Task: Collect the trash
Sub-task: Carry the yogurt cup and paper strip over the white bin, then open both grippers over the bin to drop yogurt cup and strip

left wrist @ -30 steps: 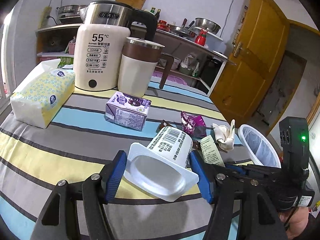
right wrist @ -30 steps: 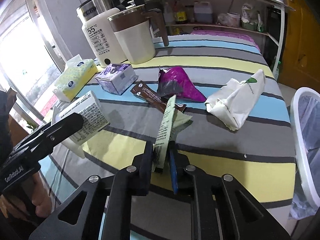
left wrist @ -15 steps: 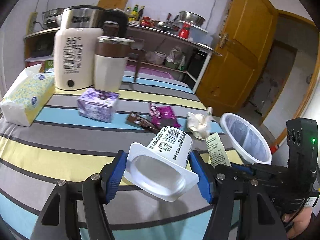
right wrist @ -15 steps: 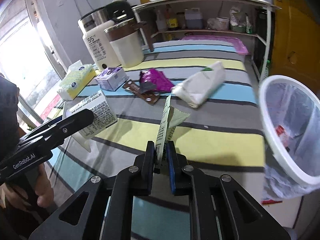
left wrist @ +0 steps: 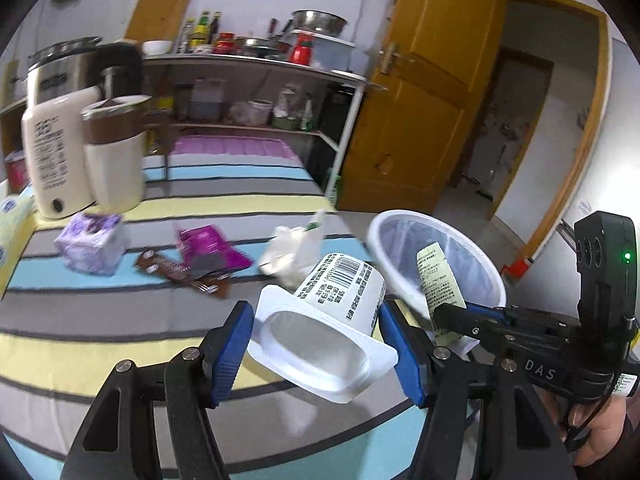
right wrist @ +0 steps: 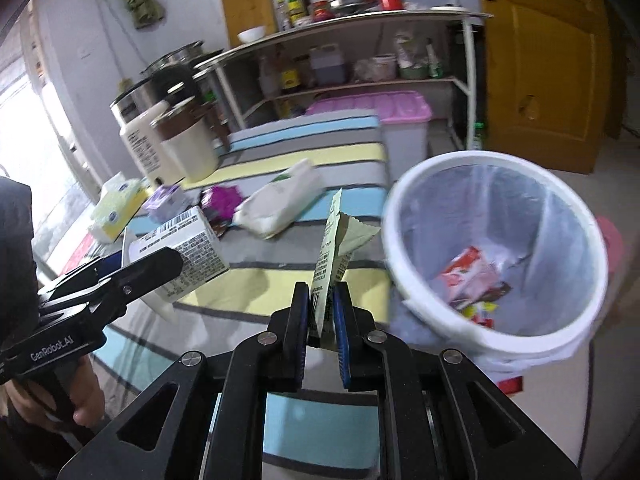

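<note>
Left wrist view. The left gripper [left wrist: 320,350] has its blue pads spread wide and pressed on a white plastic yogurt cup with a barcode label [left wrist: 326,330], gripped lying sideways, open mouth toward the camera, held above the striped tablecloth [left wrist: 100,320]. To its right the right gripper [left wrist: 448,316] comes in from the side, clamped on a pale green torn paper sachet [left wrist: 438,280] that stands up in front of the white round wastebasket with a clear liner [left wrist: 436,264]. From here the basket's inside is not readable. On the cloth farther back: a purple carton [left wrist: 90,246], a brown wrapper [left wrist: 176,272], a magenta foil pouch [left wrist: 212,250] and a crumpled white bag [left wrist: 292,252], all blurred. A cream kettle [left wrist: 52,152] and a cream-and-brown mug [left wrist: 114,152] stand at the far left.

Right wrist view. The right gripper's jaws sit nearly together, pinching the sachet's lower edge; the sachet rises upright, just left of the wastebasket's rim. This view looks down into the basket: red-and-white wrappers [right wrist: 474,280] lie at the bottom. The left gripper with the cup appears at the left, over the table, with a hand [right wrist: 56,396] on its grip. A yellow-and-white tissue pack [right wrist: 116,210] shows beyond it.
</note>
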The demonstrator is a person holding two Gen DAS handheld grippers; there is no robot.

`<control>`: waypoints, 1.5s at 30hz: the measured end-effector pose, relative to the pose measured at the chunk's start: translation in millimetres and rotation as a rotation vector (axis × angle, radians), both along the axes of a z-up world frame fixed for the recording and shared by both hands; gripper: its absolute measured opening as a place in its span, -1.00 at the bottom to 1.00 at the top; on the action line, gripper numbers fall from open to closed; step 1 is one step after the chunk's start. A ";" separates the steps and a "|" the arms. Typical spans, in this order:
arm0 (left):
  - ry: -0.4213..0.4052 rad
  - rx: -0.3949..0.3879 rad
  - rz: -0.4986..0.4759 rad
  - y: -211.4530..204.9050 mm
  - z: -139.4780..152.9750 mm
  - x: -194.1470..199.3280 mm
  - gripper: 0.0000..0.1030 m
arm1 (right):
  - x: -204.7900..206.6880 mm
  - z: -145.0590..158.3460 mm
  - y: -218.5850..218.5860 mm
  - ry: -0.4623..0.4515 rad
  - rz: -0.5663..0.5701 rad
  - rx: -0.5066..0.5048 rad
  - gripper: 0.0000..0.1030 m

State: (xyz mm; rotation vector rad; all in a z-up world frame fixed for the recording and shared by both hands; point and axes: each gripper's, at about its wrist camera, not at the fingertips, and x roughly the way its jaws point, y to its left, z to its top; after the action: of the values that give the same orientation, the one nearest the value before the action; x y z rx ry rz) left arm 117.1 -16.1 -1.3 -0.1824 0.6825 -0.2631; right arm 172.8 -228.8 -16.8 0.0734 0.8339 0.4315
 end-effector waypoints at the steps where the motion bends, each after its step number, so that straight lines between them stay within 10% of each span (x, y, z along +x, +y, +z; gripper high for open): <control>1: -0.003 0.001 -0.012 -6.7 1.3 3.1 0.26 | 1.3 0.8 -5.1 -0.002 -0.011 0.001 -0.75; 24: 0.032 0.030 -0.219 -131.0 -4.7 98.3 0.27 | 48.0 -14.1 -104.1 0.017 -0.187 -0.057 -0.74; 45: 0.073 0.034 -0.241 -147.9 -18.9 126.0 0.29 | 56.4 -22.5 -123.9 0.033 -0.242 -0.065 -0.44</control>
State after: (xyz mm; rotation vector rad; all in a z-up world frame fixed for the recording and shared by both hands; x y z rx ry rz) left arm 243.1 -164.0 -20.2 -0.0774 0.7820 -0.4771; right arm 229.2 -352.6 -39.3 0.1198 0.8587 0.1756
